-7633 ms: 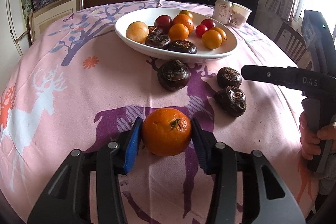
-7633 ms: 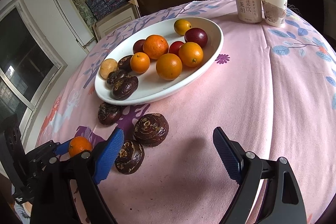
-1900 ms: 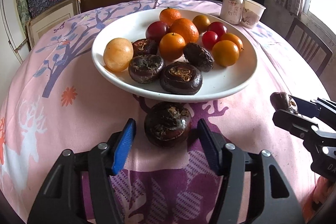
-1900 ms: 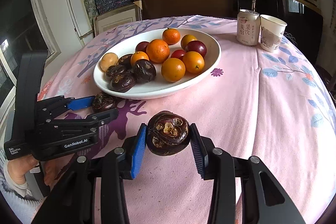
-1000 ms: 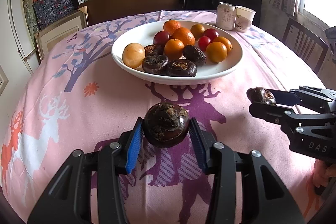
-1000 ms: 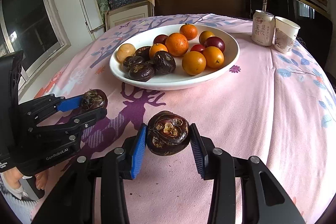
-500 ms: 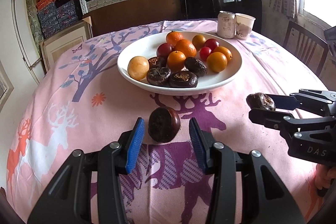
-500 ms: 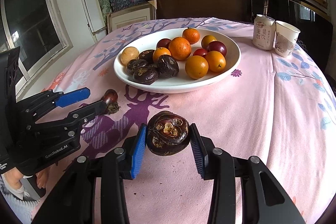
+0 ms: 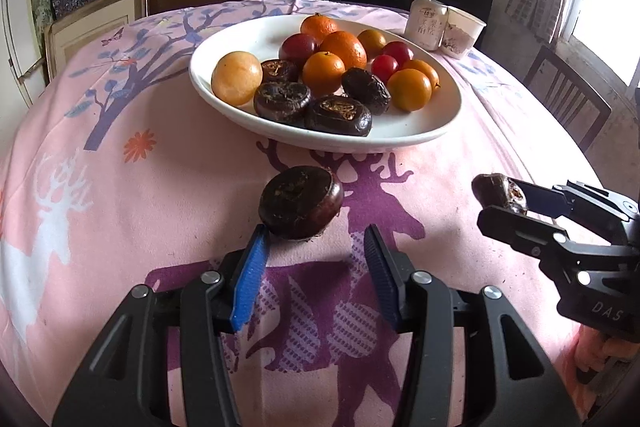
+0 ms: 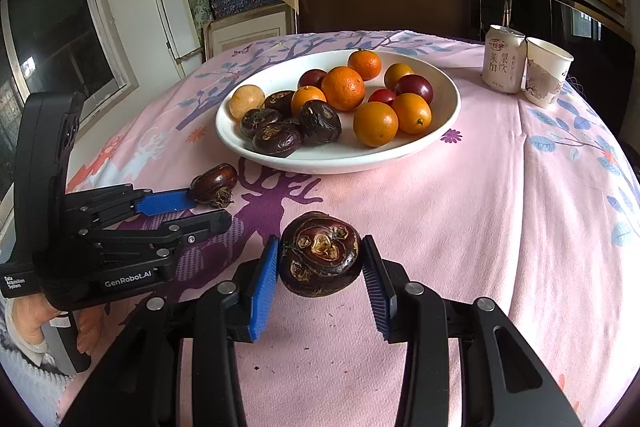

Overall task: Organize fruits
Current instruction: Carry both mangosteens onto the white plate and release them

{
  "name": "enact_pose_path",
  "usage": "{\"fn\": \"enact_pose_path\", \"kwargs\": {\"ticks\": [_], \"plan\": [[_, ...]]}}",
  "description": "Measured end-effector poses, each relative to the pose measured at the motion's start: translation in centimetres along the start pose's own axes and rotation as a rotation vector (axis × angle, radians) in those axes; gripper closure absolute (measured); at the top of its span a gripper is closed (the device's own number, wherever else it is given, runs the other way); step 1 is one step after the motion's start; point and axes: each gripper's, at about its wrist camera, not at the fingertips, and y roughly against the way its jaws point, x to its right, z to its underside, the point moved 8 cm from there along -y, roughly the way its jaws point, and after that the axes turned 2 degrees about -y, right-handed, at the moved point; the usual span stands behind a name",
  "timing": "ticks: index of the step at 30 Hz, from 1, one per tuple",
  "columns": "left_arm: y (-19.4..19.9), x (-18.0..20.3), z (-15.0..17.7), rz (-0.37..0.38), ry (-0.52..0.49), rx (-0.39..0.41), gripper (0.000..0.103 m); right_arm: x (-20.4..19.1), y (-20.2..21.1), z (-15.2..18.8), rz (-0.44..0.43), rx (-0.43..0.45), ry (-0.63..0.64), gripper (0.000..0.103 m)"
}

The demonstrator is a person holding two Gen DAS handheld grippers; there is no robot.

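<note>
Since a second ago my left gripper (image 9: pixel 316 255) dropped its water chestnut (image 9: pixel 300 202) onto the cloth; jaws opening, empty, fruit just ahead of the pads, near the plate (image 9: pixel 440 131). Right gripper (image 10: pixel 320 267) clamps another chestnut (image 10: pixel 320 253). I'd recentre, re-grip squarely.

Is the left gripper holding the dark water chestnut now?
No. The water chestnut lies on the tablecloth just beyond the left gripper, whose opening jaws do not clamp it.
</note>
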Motion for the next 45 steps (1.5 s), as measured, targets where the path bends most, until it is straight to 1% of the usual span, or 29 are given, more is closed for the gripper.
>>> {"fn": "enact_pose_path", "kwargs": {"ticks": [3,6,8,9,11,15,17,18,21,22,24,26,27,29,32,36,39,41,43,45], "plan": [[0.0,-0.6,-1.1,-0.03,0.008,0.038,0.054,-0.1,0.1,0.0,-0.001,0.003,0.004,0.06],[-0.7,-0.5,-1.5,-0.004,0.01,0.021,0.054,0.0,0.1,-0.1,-0.002,0.006,-0.001,0.06],[-0.9,-0.4,-1.6,-0.006,0.0,0.014,0.056,0.0,0.0,-0.1,-0.001,0.004,-0.002,0.061],[-0.8,-0.3,-1.7,-0.006,-0.001,0.02,0.059,0.0,-0.1,0.0,0.0,-0.001,0.0,0.061],[-0.9,-0.3,-1.7,0.006,-0.001,0.018,0.059,-0.1,-0.4,0.2,0.001,-0.023,0.008,0.059],[-1.1,-0.2,-1.9,0.015,0.002,0.019,0.058,-0.2,-0.7,0.4,0.017,-0.038,0.017,0.059],[-1.5,-0.1,-2.0,0.014,-0.002,0.004,0.054,-0.1,-1.7,1.1,0.014,-0.1,0.006,0.056],[-1.6,0.0,-1.9,0.013,-0.004,-0.004,0.052,-0.1,-1.5,1.1,0.015,-0.089,0.009,0.057],[-1.5,-0.2,-2.1,0.015,0.003,0.011,0.052,-0.3,-1.3,1.1,0.011,-0.084,0.011,0.057],[-1.5,-0.4,-2.2,0.013,0.011,0.011,0.048,-0.1,-1.4,1.1,0.011,-0.087,0.004,0.06],[-1.7,-0.7,-2.2,0.022,0.028,0.005,0.042,0.0,-1.3,1.1,0.002,-0.087,-0.005,0.06],[-1.7,-0.6,-2.2,0.039,0.026,0.004,0.044,-0.2,-1.3,1.2,0.004,-0.088,0.007,0.061],[-1.7,-0.4,-2.2,0.042,0.017,0.005,0.059,-0.3,-1.3,1.2,0.003,-0.088,0.013,0.061],[-1.6,-0.1,-2.1,0.041,-0.001,0.005,0.061,-0.2,-1.4,1.2,0.001,-0.089,0.014,0.061],[-0.8,1.1,-1.8,0.046,-0.045,0.03,0.061,0.0,-1.4,1.1,-0.004,-0.086,0.005,0.061],[1.1,2.3,-1.2,0.032,-0.084,0.073,0.061,0.0,-0.6,0.7,-0.022,-0.05,-0.004,0.061],[3.7,2.7,-1.4,0.023,-0.099,0.146,0.061,0.1,1.2,-0.1,-0.049,0.017,-0.021,0.061],[4.9,2.4,-2.4,0.012,-0.091,0.184,0.061,0.6,2.4,-0.8,-0.057,0.061,-0.045,0.061],[5.1,1.7,-3.9,0.002,-0.079,0.19,0.061,1.2,3.2,-2.2,-0.051,0.099,-0.063,0.061],[4.8,0.5,-5.8,-0.027,-0.061,0.196,0.061,1.7,3.4,-4.1,-0.055,0.114,-0.083,0.061]]}}
